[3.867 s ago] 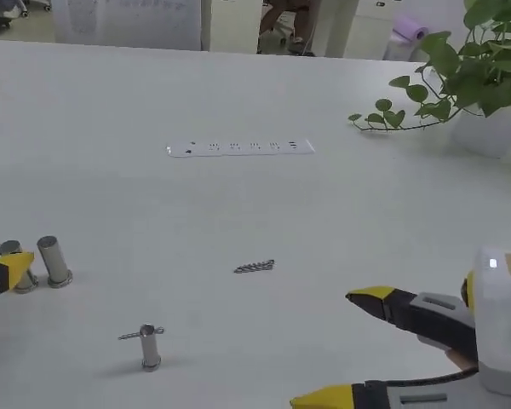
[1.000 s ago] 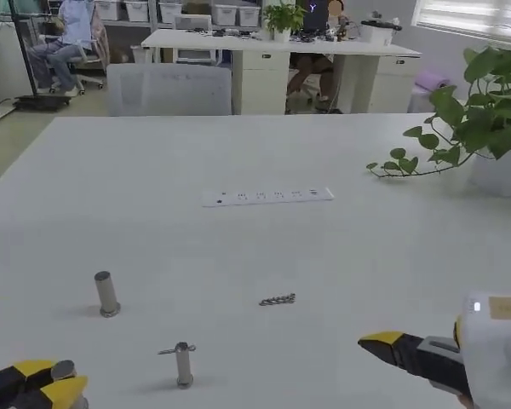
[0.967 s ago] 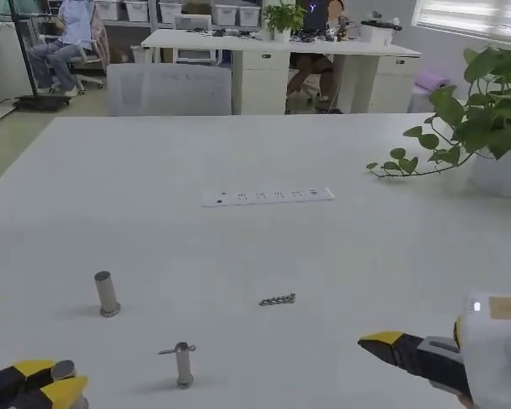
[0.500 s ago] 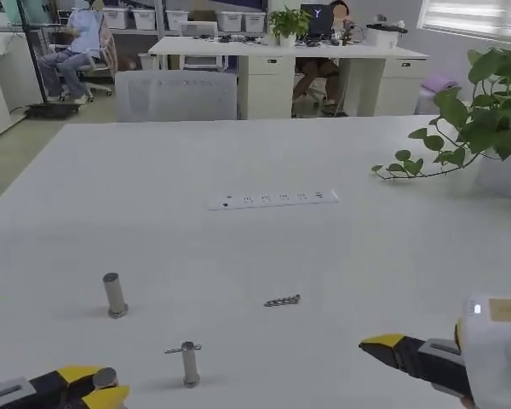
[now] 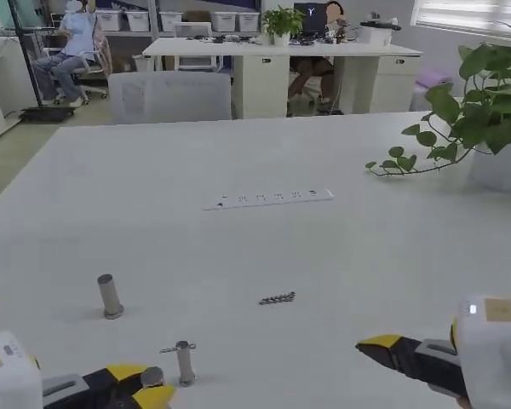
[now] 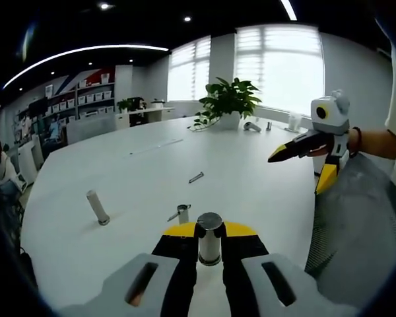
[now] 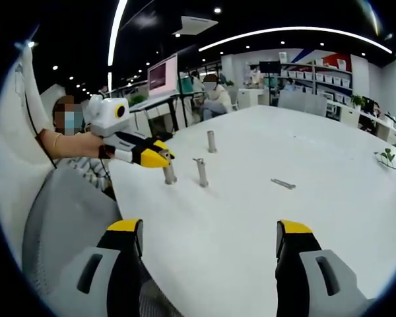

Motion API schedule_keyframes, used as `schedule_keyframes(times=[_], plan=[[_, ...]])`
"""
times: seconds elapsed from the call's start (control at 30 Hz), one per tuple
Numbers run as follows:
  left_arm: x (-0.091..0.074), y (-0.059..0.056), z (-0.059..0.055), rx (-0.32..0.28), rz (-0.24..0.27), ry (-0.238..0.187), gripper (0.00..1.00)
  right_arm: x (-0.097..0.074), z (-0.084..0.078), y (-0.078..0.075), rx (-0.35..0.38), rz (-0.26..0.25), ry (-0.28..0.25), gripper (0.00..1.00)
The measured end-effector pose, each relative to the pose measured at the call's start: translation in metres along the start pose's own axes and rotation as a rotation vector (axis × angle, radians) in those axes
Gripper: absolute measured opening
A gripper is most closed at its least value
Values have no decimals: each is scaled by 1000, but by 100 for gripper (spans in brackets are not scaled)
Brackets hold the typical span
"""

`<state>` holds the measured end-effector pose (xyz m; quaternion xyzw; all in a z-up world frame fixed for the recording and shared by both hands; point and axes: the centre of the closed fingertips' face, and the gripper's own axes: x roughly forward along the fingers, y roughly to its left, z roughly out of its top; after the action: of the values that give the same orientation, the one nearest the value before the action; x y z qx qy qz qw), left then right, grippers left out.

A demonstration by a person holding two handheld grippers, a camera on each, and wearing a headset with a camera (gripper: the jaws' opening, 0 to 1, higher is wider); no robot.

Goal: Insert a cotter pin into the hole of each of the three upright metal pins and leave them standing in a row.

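My left gripper [image 5: 149, 388] is shut on a bare metal pin [image 6: 210, 238], which it holds upright near the table's front edge. Just beyond it stands a pin with a cotter pin through its hole [image 5: 185, 360] [image 6: 182, 212] [image 7: 200, 172]. A second bare pin [image 5: 110, 296] [image 6: 98, 207] [image 7: 212, 140] stands farther back on the left. Loose cotter pins [image 5: 278, 299] [image 6: 196, 177] [image 7: 282, 183] lie mid-table. My right gripper [image 7: 208, 228] stands open with nothing between its jaws, at the front right; its upper finger [image 5: 383, 344] shows in the head view.
A white power strip [image 5: 268, 198] lies flat across the middle of the table. A potted plant [image 5: 485, 102] stands at the right edge, its vines trailing onto the table. A grey chair [image 5: 170, 95] sits at the far side. People are at desks behind.
My left gripper has carried the bare pin rightward, from beside the left pin to just in front of the pin with the cotter pin. The right gripper has barely moved.
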<state>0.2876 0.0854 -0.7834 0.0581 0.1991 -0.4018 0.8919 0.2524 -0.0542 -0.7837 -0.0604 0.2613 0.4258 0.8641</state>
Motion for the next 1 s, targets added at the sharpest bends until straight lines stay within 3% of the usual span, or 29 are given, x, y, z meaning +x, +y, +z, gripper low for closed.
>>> schedule_keyframes(times=[0.13,0.33,0.47,0.73,1.0], plan=[[11,-5,4,11,-18,-12,11,-1,-1,-2,6,-5,-2,84],[25,-12,3,16,-24,6,11,-1,-2,-3,13,-8,-1,84],[33,-14,1,-26,-28,3,11,0,-4,-5,19,-12,-1,84],[50,-18,-6,16,-31,21,11,1,-8,-6,34,-8,4,84],[56,-23,-12,33,-54,29,11,2,-10,-7,44,-8,6,84]])
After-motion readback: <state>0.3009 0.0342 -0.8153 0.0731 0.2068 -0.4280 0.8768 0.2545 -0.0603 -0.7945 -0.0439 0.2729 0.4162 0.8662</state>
